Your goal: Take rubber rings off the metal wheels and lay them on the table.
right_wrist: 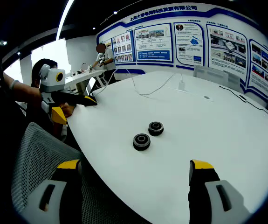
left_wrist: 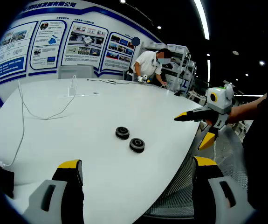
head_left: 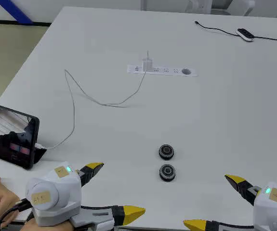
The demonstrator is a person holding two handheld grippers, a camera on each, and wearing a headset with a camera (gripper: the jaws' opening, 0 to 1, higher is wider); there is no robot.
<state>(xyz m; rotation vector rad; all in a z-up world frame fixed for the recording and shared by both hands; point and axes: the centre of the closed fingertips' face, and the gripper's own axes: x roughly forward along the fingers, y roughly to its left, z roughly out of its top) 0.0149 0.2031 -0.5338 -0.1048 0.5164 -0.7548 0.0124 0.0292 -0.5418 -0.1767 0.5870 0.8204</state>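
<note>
While ahead of two gaping hand-held grippers (head_left: 118,188) (head_left: 211,201), wheels (head_left: 166,152) (head_left: 167,172) side by side.

The far wheel (head_left: 166,152) and the near wheel (head_left: 167,172) lie flat on the table (head_left: 225,115), just beside each other, not touching. Each carries a black rubber ring (head_left: 160,173) around its grey hub.

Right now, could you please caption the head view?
Left tool and right tool open before two wheels on white table.

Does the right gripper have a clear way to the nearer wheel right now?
Probably yes. The right gripper is open, with bare table between it and the nearer wheel; the left gripper sits off to the other side.
</note>
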